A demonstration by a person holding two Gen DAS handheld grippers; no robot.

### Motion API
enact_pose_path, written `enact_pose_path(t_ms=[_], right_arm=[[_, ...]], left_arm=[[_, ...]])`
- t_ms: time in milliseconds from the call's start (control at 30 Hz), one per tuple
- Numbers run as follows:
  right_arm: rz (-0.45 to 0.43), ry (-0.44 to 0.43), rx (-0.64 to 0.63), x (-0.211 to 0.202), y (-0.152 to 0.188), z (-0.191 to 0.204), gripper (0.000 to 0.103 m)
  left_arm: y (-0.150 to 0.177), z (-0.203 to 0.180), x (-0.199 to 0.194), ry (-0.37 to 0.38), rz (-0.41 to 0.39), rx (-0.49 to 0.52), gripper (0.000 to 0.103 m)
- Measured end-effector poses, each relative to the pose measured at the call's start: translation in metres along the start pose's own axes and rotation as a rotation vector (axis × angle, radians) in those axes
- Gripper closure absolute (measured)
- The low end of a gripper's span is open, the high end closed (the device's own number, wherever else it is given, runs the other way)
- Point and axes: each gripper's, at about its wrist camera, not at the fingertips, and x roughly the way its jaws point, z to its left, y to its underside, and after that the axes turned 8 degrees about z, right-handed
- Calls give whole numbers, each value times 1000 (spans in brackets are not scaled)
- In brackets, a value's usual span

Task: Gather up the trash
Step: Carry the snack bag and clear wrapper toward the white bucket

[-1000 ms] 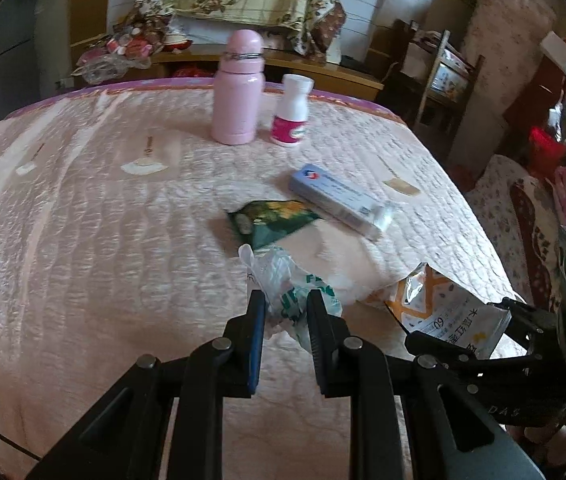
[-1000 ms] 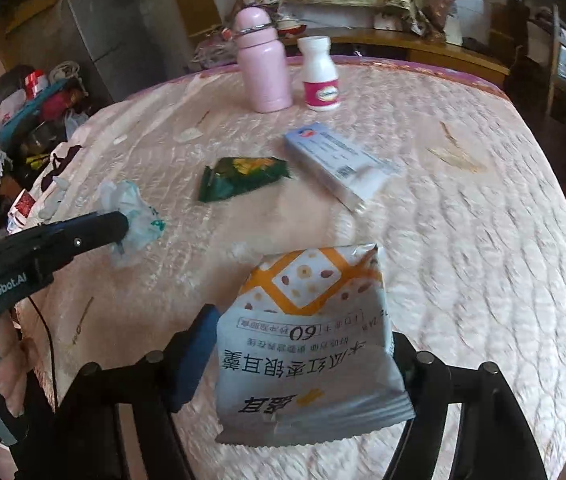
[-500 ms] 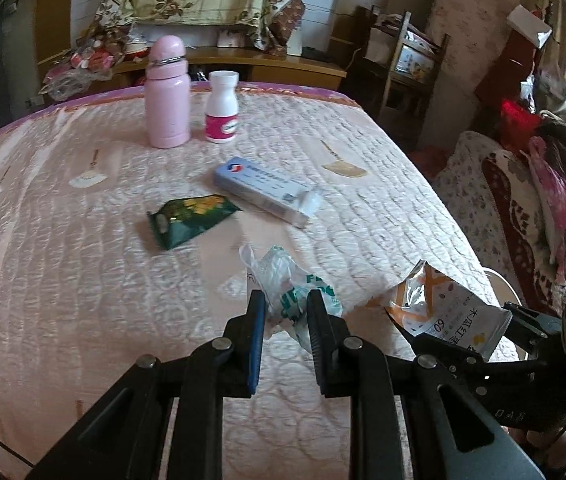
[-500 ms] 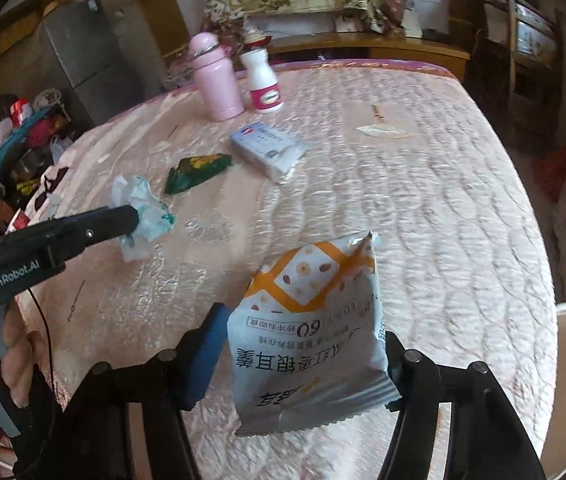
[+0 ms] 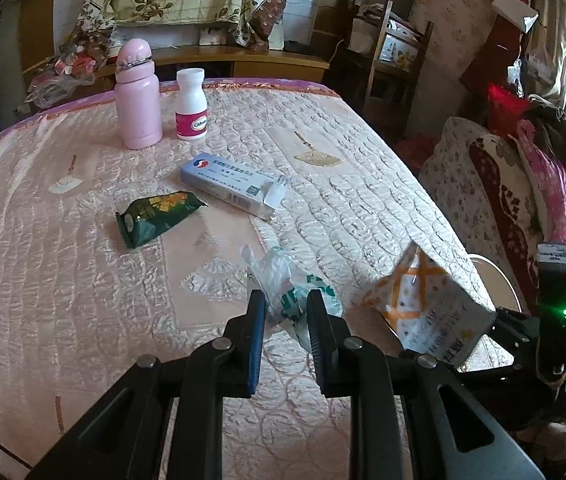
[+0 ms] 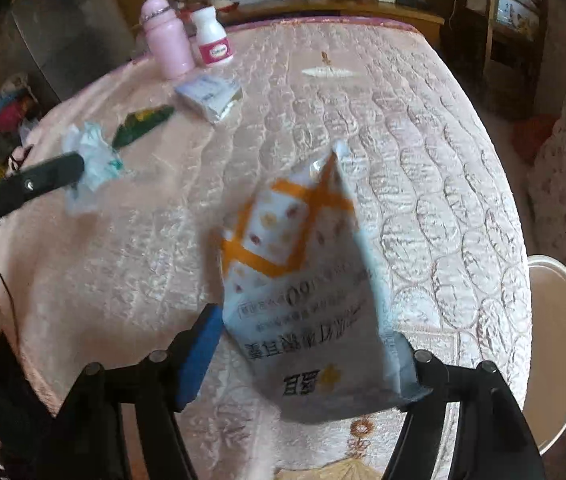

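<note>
Trash was in both claws as I watched the feeds: my left gripper point(image 5: 282, 312) stood clamped on a crumpled plastic bag point(image 5: 287, 280), and my right gripper point(image 6: 303, 344) had the orange-and-white snack packet point(image 6: 303, 280) between its pads, its jaws easing apart at that moment though the packet's edges still touched both sides.

Compared with a second earlier, both hands had slid sideways toward the right edge of the table point(image 5: 63, 280). The packet had tipped from flat and square in the right claw to tilted, its torn top leaning away. A pale round rim point(image 6: 563, 320), which I took for a bin, had come into the right wrist view just past the table edge. I judged that this meant the drop-off was close, and that the loosening right grip might let the packet go before it was over the rim.

Further out, a green wrapper point(image 5: 159, 216) lay flat on the cloth, well apart from both claws, with a medicine box point(image 5: 231, 186) just beside it. Behind them stood a pink flask point(image 5: 137, 96) and a white pill bottle point(image 5: 191, 104). The wrapper was still to be collected, by my reckoning.
</note>
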Motion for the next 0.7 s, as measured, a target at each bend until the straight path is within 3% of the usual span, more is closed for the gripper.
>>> enact_pose_path(t_ms=[167,333,700], right_arm=[[-25,55,-20,4,-4,4,30],[-81,-10,13,-6,0,-5,44],[-180,-36,97,-48,13,-34,45]], left_arm=[[2,-4,3,3,8,7,81],[2,-9,5,9,11,12,81],[-2,-38,7,43,11,48,81]])
